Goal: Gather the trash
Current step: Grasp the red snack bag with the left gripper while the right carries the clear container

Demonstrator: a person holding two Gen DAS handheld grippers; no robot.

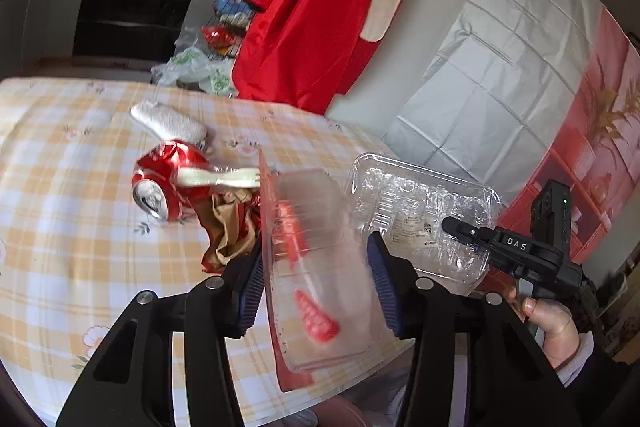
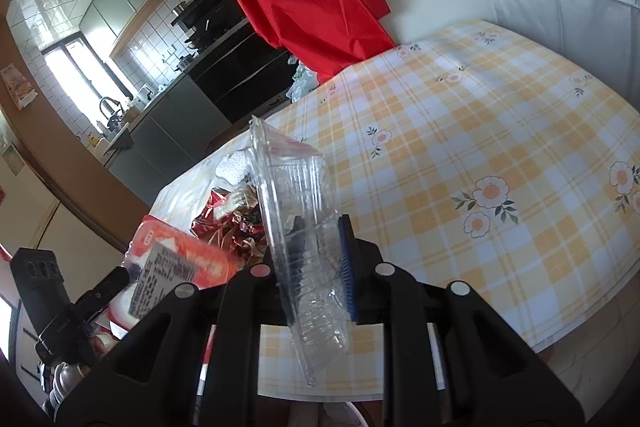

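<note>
Clear plastic fills both grips. Our left gripper (image 1: 318,279) clamps a tray (image 1: 316,267) with red print, its blue pads (image 1: 252,287) pressing the two sides; the tray stands on edge between the jaws, lifted off the table (image 1: 60,167). Our right gripper (image 2: 316,267) pinches a clamshell (image 2: 296,211) between nearly shut jaws, one blue pad (image 2: 347,267) flat against its wall, the box tilted and sticking out past the tips. In the left view the same clamshell (image 1: 420,215) hangs just right of our left jaws, with the right gripper (image 1: 472,233) and the hand (image 1: 552,327) holding it behind. In the right view the tray (image 2: 180,263) shows its label, just left of our right jaws.

Ahead of the left jaws, on the checked cloth: a crushed red can (image 1: 168,183), a white fork (image 1: 224,179) lying across it, brown crumpled paper (image 1: 232,227) just beside the tray, and a white wad (image 1: 168,121) beyond the can. A red cloth (image 1: 320,7) hangs past the far table edge. Right of the right jaws the cloth-covered table (image 2: 500,147) stretches away.
</note>
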